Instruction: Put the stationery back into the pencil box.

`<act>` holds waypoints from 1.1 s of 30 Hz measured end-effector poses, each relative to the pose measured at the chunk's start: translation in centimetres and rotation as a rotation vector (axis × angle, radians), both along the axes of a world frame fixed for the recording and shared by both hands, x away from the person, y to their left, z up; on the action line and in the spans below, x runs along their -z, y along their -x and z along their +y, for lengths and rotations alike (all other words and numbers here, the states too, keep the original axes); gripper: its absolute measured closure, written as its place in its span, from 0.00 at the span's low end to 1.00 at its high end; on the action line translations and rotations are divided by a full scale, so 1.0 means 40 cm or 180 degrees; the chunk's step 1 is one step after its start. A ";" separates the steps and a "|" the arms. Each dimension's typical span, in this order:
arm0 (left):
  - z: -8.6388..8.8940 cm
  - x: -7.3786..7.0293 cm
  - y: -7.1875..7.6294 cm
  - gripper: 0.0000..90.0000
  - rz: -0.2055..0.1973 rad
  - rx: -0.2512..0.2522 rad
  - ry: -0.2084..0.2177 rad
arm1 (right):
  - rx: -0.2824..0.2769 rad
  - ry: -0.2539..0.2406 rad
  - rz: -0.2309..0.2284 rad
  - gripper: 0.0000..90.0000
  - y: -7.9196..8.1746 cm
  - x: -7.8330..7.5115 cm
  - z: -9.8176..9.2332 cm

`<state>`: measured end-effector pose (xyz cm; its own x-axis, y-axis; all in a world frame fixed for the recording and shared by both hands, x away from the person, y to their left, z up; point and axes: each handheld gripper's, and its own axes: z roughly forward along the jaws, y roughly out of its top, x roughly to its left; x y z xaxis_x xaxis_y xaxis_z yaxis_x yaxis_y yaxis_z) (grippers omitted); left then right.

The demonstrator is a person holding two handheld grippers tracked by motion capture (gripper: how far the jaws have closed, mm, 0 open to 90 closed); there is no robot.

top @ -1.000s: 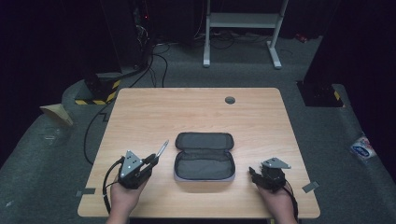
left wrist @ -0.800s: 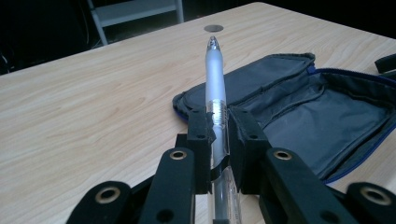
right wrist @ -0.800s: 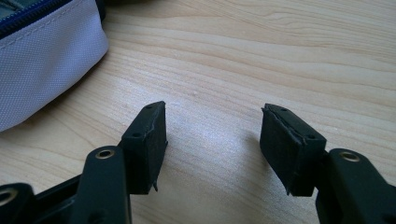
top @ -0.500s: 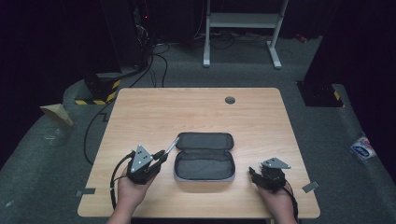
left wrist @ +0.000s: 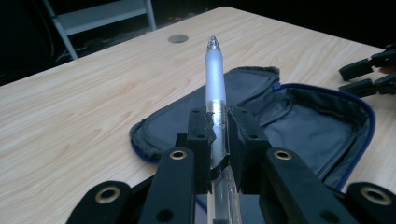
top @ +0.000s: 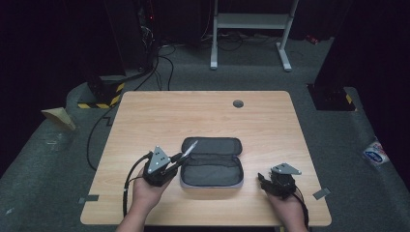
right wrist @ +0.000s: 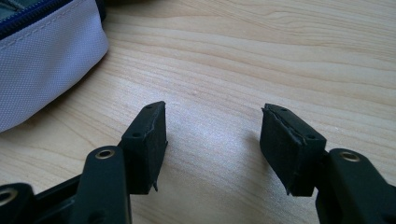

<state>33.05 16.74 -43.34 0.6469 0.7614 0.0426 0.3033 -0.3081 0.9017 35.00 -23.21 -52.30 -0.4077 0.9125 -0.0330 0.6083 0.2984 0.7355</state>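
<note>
Dark room all round, pale wood tabletop (top: 203, 116) in the light, and we start at the left tongs (left wrist: 218, 122): jaws clamped tight on a frosted pen (left wrist: 215, 70), gripped around its silver band with the tip pointing up and away over the pencil case (top: 212, 162). From above we see the left tongs (top: 180, 156) at the case's left edge, pen (top: 190, 147) slanting across its upper corner. We read that pen as light, stiff and slick plastic, so a hold near the middle, as now, should keep it from pivoting; a grip near the tip would likely let it swing. Over to the right tongs (right wrist: 212, 144): jaws wide apart, nothing between them, hovering low over bare wood. From above the right tongs (top: 263, 181) sit just beside the case's lower right corner. That case lies unzipped near the front of the tabletop, soft grey fabric (right wrist: 42, 56) with a blue zip, floppy we'd judge, best steadied by its rim. Farther out, a small round grommet (top: 238, 103) sits near the far edge.
</note>
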 end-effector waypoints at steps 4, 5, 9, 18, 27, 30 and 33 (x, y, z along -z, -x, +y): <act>-0.014 -0.002 -0.008 0.88 0.0023 0.0057 0.0040 | -0.0004 0.0010 0.0001 0.45 0.000 0.000 0.000; -0.018 -0.001 -0.011 0.88 0.0025 0.0072 0.0034 | -0.0009 0.0014 -0.0001 0.45 0.000 0.000 0.000; -0.038 0.002 -0.022 0.88 0.0039 0.0150 0.0013 | -0.0009 0.0013 -0.0001 0.45 0.000 0.000 0.000; -0.100 0.025 -0.048 0.88 0.0165 0.0438 0.0001 | -0.0008 0.0033 -0.0007 0.45 0.004 -0.001 0.002; -0.144 0.035 -0.066 0.88 0.0222 0.0567 -0.0028 | -0.0006 0.0037 -0.0010 0.45 0.004 -0.001 0.003; -0.156 0.039 -0.071 0.88 0.0268 0.0648 0.0005 | -0.0012 0.0044 -0.0020 0.45 0.004 0.000 0.003; -0.164 0.042 -0.078 0.88 0.0309 0.0738 0.0038 | -0.0012 0.0044 -0.0020 0.45 0.004 0.000 0.003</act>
<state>36.16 10.18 -45.03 0.8050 0.5922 -0.0364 0.3111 -0.3691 0.8758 34.84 -23.10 -52.28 -0.4109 0.9104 -0.0481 0.6026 0.3108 0.7351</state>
